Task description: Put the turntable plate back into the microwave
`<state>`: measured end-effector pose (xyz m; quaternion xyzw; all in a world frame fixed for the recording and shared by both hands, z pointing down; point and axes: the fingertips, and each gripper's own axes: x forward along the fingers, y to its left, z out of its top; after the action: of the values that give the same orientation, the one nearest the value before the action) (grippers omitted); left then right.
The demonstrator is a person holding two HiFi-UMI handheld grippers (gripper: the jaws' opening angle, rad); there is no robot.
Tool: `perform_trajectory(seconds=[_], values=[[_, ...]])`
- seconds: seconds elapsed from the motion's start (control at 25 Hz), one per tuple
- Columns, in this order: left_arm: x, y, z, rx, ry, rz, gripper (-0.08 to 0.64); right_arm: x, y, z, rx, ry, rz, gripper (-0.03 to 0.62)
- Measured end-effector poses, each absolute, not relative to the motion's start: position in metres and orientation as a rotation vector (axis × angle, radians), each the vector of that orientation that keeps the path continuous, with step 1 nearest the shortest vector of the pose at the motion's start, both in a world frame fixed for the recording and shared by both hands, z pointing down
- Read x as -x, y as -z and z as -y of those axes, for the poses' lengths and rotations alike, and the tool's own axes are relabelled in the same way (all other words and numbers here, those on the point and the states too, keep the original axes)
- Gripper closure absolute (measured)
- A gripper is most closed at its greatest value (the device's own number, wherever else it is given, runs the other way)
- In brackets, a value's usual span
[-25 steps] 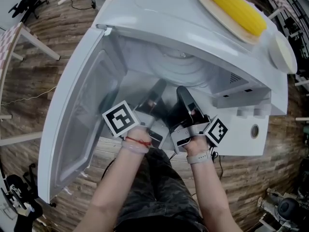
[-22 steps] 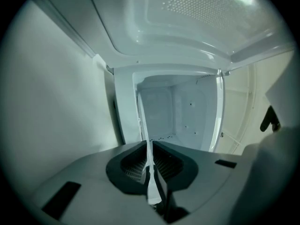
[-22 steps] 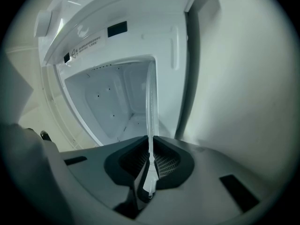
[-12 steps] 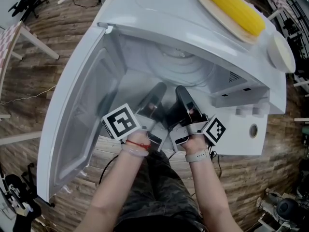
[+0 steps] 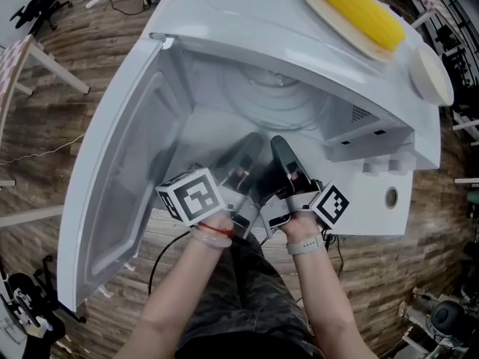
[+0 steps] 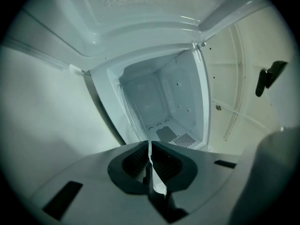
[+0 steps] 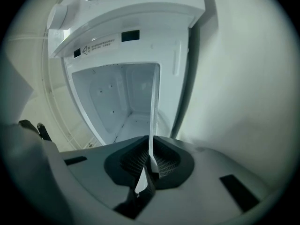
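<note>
The clear glass turntable plate (image 5: 281, 103) lies partly inside the open white microwave (image 5: 247, 21), its ringed far part showing in the cavity. Both grippers hold its near rim side by side at the cavity mouth. My left gripper (image 5: 251, 145) is shut on the rim, which shows as a thin pale edge (image 6: 151, 150) between the ribbed pads. My right gripper (image 5: 280, 145) is shut on it too, and the plate's edge (image 7: 152, 116) runs up from its jaws (image 7: 151, 159) toward the cavity. Left gripper (image 6: 150, 162) faces the cavity's back wall.
The microwave door (image 5: 123, 185) stands swung open at the left. The control panel with a round knob (image 5: 391, 197) is at the right. On top of the microwave lie a corn cob on a plate (image 5: 358, 7) and a white dish (image 5: 430, 75). Wooden floor and a cable lie below.
The left gripper's marker cube has slipped a little lower and nearer to me. Both grippers keep their hold on the plate, which has hardly shifted in the cavity.
</note>
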<state>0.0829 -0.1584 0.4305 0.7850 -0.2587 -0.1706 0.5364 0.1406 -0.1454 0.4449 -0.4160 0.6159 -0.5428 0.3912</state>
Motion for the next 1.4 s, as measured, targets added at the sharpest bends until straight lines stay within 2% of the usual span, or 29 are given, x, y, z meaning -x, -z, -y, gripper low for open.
perform_trajectory(seconds=[0.68, 1.4], values=[[-0.077, -0.421, 0.127, -2.143, 0.232, 0.694, 0.545, -0.125, -0.423, 0.117, 1.262, 1.196, -1.895, 0.551], [-0.058, -0.414, 0.083, -2.222, 0.117, 0.691, 0.546, -0.097, -0.416, 0.075, 1.285, 1.195, -1.853, 0.565]])
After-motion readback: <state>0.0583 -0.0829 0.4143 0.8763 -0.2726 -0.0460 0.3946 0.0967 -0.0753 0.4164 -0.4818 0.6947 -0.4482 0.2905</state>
